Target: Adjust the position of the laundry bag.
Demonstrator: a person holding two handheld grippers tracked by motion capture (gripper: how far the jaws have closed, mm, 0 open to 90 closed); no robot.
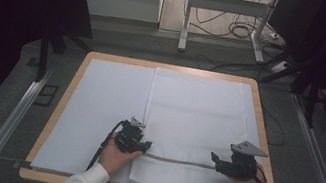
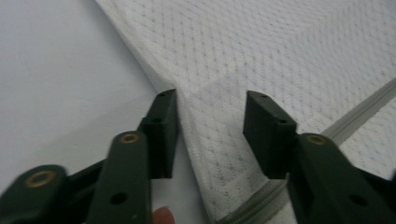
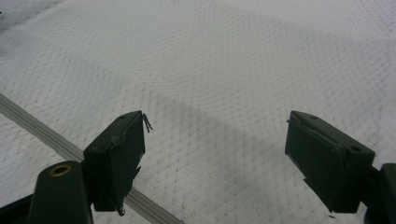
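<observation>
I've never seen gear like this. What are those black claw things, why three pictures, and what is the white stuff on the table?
A person holds a hand-operated clamp in each hand: the left gripper and the right gripper. One camera looks down from above; two more ride on the grippers, looking along their black jaws. On the table lies a smooth white sheet with a textured white cloth on top, crossed by a grey stripe. Both grippers stand open. The left one straddles the cloth's edge, not yet pinching it.
</observation>
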